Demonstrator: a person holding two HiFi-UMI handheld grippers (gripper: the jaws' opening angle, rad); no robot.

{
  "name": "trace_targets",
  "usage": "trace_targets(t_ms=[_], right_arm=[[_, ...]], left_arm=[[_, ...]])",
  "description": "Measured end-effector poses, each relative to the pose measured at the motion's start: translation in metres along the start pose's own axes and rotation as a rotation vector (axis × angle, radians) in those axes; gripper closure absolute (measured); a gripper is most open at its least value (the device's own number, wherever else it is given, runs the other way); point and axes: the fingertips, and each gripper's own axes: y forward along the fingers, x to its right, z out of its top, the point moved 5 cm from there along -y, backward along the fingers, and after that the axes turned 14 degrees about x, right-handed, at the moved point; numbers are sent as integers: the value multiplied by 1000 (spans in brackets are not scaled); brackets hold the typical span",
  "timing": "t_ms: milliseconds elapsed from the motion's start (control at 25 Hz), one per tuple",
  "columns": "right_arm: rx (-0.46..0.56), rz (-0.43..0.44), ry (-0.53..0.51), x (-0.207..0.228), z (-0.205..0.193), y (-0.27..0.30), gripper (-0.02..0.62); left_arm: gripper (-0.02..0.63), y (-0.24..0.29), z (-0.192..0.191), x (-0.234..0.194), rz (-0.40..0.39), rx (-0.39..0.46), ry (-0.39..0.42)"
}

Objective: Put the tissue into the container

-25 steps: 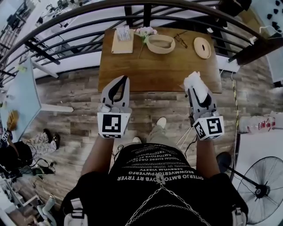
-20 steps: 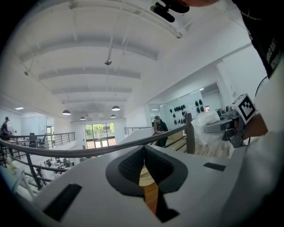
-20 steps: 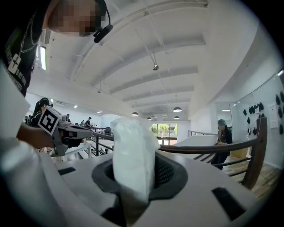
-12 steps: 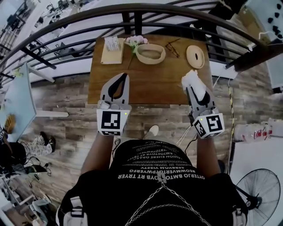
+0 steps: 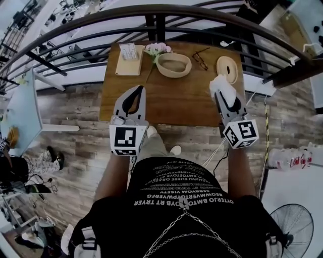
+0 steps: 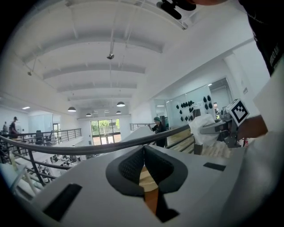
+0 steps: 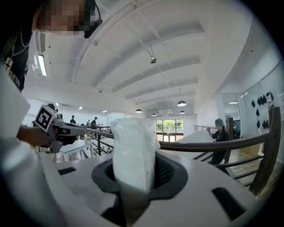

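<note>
A crumpled white tissue [image 5: 221, 84] sticks up from my right gripper [image 5: 225, 94], whose jaws are shut on it, over the right part of the wooden table [image 5: 171, 98]. In the right gripper view the tissue [image 7: 132, 148] fills the gap between the pads. The container, an oval wooden bowl [image 5: 174, 65], stands at the table's far middle, with its round lid [image 5: 227, 68] to the right. My left gripper [image 5: 136, 94] hovers over the table's front left with its jaws shut and empty; its pads [image 6: 133, 165] meet.
A tissue pack on a light board [image 5: 127, 53], pink flowers [image 5: 157, 48] and a pair of glasses [image 5: 200, 52] lie along the table's far edge. A curved dark railing [image 5: 166, 12] runs behind the table. A fan [image 5: 295, 227] stands at the lower right.
The table has drawn closer in the head view. My right gripper with the tissue now sits farther over the table, nearer the lid. The left gripper stays shut in place.
</note>
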Motion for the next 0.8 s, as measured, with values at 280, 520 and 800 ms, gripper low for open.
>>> trace_targets(t_ms=[280,520,800], right_arm=[[-119,10,21,13,-55,73,477],[-230,17,44,27,-112,145,477],[-368,33,71,42,-193,216,477]], left_arm=[[578,32,-18,-34,-21,-12,-2],[578,84,-27,-66,-56,-13,-13],[578,122,-58,-96,-72,-67,-24]])
